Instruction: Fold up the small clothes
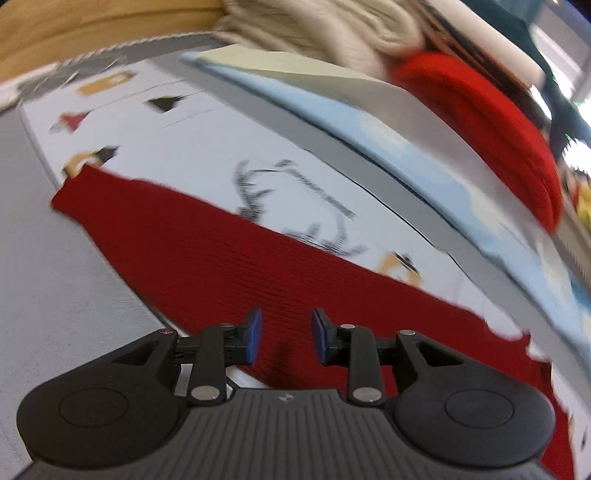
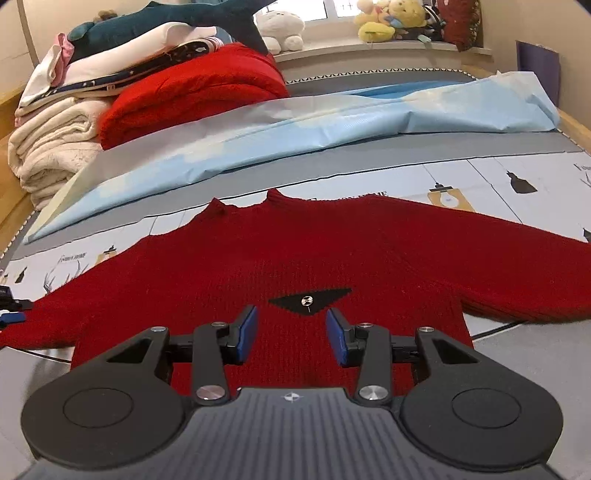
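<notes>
A small dark red knit sweater (image 2: 295, 254) lies flat on the printed bed sheet (image 2: 491, 177), both sleeves spread sideways, a black diamond patch (image 2: 310, 299) on its chest. My right gripper (image 2: 291, 336) is open and empty, low over the sweater's lower body. In the blurred left wrist view, my left gripper (image 1: 284, 334) is open and empty over the sweater's outstretched sleeve (image 1: 207, 251), whose cuff (image 1: 70, 192) lies at the far left.
A light blue sheet (image 2: 332, 122) lies rumpled behind the sweater. A stack of folded clothes, with a bright red knit (image 2: 192, 88) and cream blankets (image 2: 51, 147), sits at the back left. Plush toys (image 2: 388, 18) line the windowsill. Wooden bed frame (image 1: 92, 26) edges the mattress.
</notes>
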`<move>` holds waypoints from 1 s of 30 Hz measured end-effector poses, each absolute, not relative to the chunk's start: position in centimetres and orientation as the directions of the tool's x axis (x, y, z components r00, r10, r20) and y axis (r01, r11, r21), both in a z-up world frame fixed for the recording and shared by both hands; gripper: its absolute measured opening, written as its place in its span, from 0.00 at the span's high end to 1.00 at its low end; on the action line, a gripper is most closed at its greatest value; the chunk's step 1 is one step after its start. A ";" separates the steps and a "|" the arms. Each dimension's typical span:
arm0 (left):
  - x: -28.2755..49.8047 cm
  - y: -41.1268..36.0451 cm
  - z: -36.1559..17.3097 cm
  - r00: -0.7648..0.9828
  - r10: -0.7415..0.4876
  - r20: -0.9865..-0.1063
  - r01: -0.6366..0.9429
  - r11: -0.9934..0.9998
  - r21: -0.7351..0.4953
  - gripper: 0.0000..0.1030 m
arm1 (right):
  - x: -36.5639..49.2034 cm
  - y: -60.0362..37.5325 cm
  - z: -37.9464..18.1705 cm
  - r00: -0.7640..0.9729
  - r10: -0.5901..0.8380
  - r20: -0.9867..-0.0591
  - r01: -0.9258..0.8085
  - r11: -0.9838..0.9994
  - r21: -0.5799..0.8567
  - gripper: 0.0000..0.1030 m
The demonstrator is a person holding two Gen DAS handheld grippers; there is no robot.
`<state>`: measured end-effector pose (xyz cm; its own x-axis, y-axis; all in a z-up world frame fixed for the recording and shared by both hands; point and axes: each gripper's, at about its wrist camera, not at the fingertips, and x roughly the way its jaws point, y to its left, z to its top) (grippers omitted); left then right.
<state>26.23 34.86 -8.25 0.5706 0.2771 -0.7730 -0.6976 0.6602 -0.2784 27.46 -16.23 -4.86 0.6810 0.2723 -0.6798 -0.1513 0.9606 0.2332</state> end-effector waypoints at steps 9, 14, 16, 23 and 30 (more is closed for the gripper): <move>24.3 41.6 -11.2 0.494 0.320 -0.808 -0.797 0.539 -0.273 0.61 | 29.3 -15.3 -4.3 0.703 0.261 -0.662 -0.154 0.964 0.217 0.59; 23.6 43.5 -11.5 0.481 0.309 -0.821 -0.825 0.476 -0.304 0.61 | 30.2 -14.0 -4.8 0.698 0.258 -0.668 -0.164 0.966 0.201 0.59; 23.5 44.0 -11.5 0.462 0.326 -0.825 -0.837 0.467 -0.284 0.61 | 30.4 -13.5 -5.0 0.697 0.265 -0.667 -0.178 0.964 0.197 0.59; 22.3 45.6 -12.7 0.424 0.314 -0.850 -0.878 0.375 -0.299 0.60 | 30.5 -12.5 -5.2 0.724 0.222 -0.653 -0.190 0.974 0.120 0.58; 23.1 44.4 -12.2 0.419 0.366 -0.831 -0.864 0.441 -0.241 0.88 | 31.0 -13.4 -5.8 0.700 0.207 -0.683 -0.163 0.978 0.130 0.59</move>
